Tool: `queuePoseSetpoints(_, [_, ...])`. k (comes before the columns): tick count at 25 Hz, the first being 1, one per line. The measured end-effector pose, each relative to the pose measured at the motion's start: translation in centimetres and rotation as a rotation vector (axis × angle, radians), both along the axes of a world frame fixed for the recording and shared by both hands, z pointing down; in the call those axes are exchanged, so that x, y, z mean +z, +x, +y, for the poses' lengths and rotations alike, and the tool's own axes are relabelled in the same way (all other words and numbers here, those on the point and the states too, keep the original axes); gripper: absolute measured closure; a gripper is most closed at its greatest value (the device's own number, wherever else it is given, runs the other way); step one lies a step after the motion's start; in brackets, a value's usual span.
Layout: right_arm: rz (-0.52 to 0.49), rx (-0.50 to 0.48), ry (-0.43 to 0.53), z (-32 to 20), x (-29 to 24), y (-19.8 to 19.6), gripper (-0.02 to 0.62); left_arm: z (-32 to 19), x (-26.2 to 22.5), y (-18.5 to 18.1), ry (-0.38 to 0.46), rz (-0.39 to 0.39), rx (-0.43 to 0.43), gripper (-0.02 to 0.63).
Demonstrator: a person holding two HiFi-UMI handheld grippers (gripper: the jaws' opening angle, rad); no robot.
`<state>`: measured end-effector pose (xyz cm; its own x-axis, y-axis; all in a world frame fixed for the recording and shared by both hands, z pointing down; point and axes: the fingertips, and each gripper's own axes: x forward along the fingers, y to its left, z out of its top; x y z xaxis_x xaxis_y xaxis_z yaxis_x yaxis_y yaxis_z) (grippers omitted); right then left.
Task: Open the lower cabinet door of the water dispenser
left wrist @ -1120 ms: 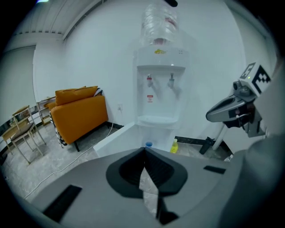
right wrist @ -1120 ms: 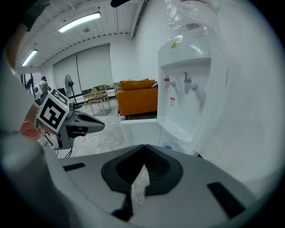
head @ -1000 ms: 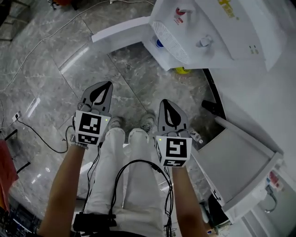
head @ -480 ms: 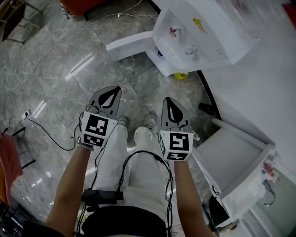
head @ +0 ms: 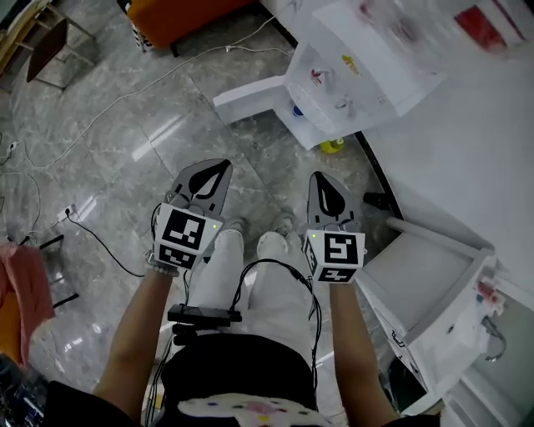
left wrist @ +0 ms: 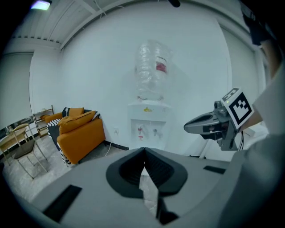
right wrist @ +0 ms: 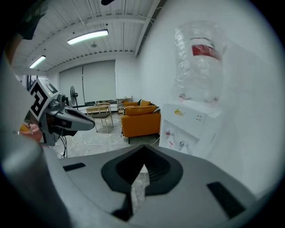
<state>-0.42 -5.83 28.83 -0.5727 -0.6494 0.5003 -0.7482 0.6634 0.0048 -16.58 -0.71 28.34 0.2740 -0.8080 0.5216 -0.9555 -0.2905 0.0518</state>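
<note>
Person standing, looking down past own legs at a grey marble floor (head: 125, 125). Left tool (head: 215, 171) and right tool (head: 325, 185) are held out side by side in front of the body, near each other but not touching, both angled slightly downward. Each tool's own view shows the jaws clenched tip to tip with nothing between them; both are empty. The water dispenser (head: 367, 67), white, stands at the far edge of the floor against the white wall, well apart from both tools, with a clear bottle (left wrist: 151, 71) upside down on top. Its lower cabinet door (head: 250, 93) stands open, swung out to the left over the floor. A small yellow object (head: 332, 146) lies on the floor just beside the dispenser's base. An orange sofa (head: 179, 17) sits along the same far edge, left of the dispenser. White and black cables (head: 92, 233) trail across the floor on the left. A white open-fronted cabinet (head: 434, 283) stands at the floor's right edge, close to the person's right arm.
</note>
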Motion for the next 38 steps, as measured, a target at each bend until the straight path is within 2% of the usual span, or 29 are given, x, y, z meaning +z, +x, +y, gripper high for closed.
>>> queuePoseSetpoints(7, [-0.009,0.039,0.064,0.9,-4.8,0.5,0.592,0.3,-5.3,0.0,0.065,0.009,0.025,0.594])
queuePoseSetpoints(19, [-0.055,0.041,0.187,3.6,-12.8,0.1,0.592,2.3,-12.9,-0.6,0.176,0.021,0.034,0.594])
queuePoseSetpoints(23, [-0.074,0.047,0.202,4.7,-14.3,0.1,0.592,3.2,-14.8,-0.7,0.21,0.022,0.04,0.594])
queuePoseSetpoints(28, [-0.084,0.047,0.225,5.7,-15.7,0.3,0.592,3.5,-16.9,-0.8,0.272,-0.046,0.061,0.594])
queuePoseSetpoints(30, [-0.085,0.046,0.24,6.0,-16.4,0.3,0.592,3.3,-17.6,-1.0,0.286,-0.05,0.064,0.594])
queuePoseSetpoints(38, [-0.091,0.064,0.257,6.8,-17.5,0.6,0.592,4.5,-18.5,-1.5,0.286,-0.034,0.065,0.594])
